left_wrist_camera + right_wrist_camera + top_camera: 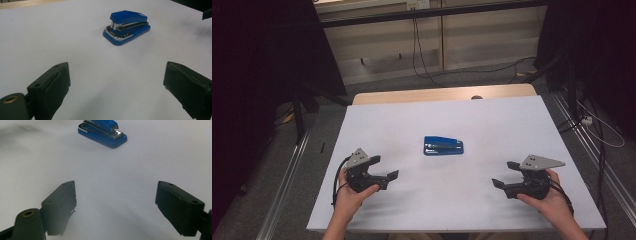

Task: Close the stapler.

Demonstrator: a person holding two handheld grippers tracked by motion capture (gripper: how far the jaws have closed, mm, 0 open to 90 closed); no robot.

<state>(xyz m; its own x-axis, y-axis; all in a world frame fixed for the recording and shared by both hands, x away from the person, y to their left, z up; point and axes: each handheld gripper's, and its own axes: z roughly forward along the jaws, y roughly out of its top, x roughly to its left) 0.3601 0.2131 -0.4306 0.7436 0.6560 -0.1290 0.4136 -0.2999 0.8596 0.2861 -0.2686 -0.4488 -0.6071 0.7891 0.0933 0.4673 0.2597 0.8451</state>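
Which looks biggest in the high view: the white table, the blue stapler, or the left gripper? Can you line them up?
1. white table, by far the largest.
2. and 3. left gripper and blue stapler: they look about alike. The gripper sits nearer the camera, so ranking those two is unsure.

- A white table [512, 115] carries everything; a strip of bare pale wood shows along its far edge.
- A blue stapler [443, 145] lies flat on the table near its middle, well apart from every edge.
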